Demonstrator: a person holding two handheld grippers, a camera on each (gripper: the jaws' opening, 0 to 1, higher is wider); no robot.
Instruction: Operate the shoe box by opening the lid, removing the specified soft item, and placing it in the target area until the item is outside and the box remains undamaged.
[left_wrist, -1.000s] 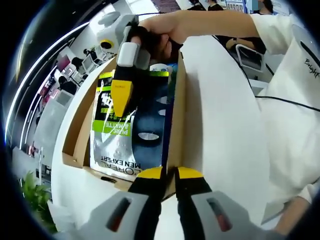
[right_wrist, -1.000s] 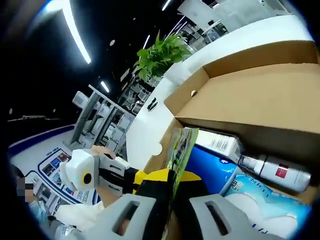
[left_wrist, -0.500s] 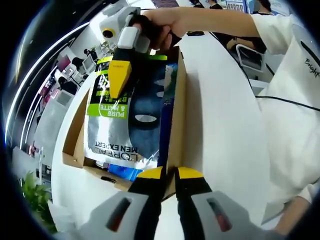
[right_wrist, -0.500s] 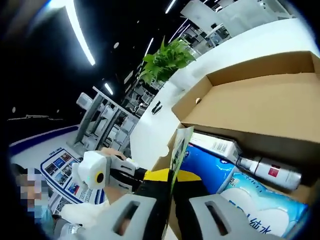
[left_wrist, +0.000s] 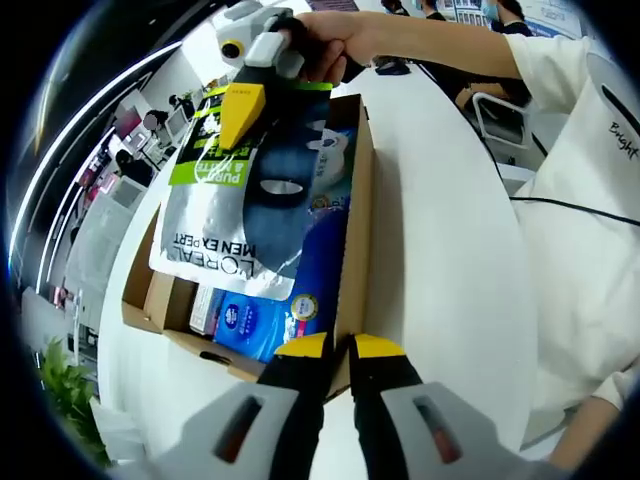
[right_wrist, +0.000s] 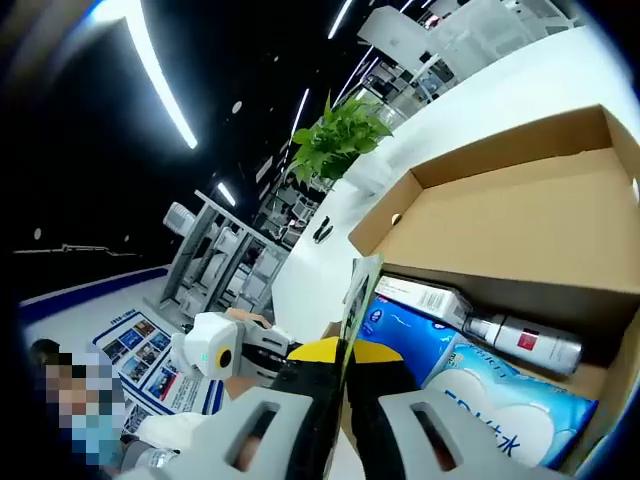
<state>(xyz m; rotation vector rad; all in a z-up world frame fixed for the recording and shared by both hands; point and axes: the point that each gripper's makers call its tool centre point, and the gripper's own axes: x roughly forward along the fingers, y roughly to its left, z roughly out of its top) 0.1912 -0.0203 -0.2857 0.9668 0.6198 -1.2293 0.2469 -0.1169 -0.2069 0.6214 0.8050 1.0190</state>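
Overhead, right claw (left_wrist: 240, 105) clamped on mask packet (left_wrist: 245, 200), above box (left_wrist: 355, 240).

The silver-and-black face-mask sachet (left_wrist: 240, 210) covers most of the open brown cardboard shoe box (left_wrist: 355, 230), hiding what lies beneath it (a blue packet's lower end peeks out). In the right gripper view the sachet (right_wrist: 357, 300) appears edge-on, its print unreadable. The pale-blue soft pack (right_wrist: 510, 415) inside the box is cut off by the picture's edge.

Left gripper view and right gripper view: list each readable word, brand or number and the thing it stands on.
"L'OREAL MEN EXPERT": face mask pack, held by the right gripper.
"PURE": green band of that pack; the word after it is blurred.
"Bright": person's white sleeve.
Blue tissue pack: Chinese characters, too blurred to read.
White carton: barcode and small print, unreadable.
Bottle: red label, unreadable.
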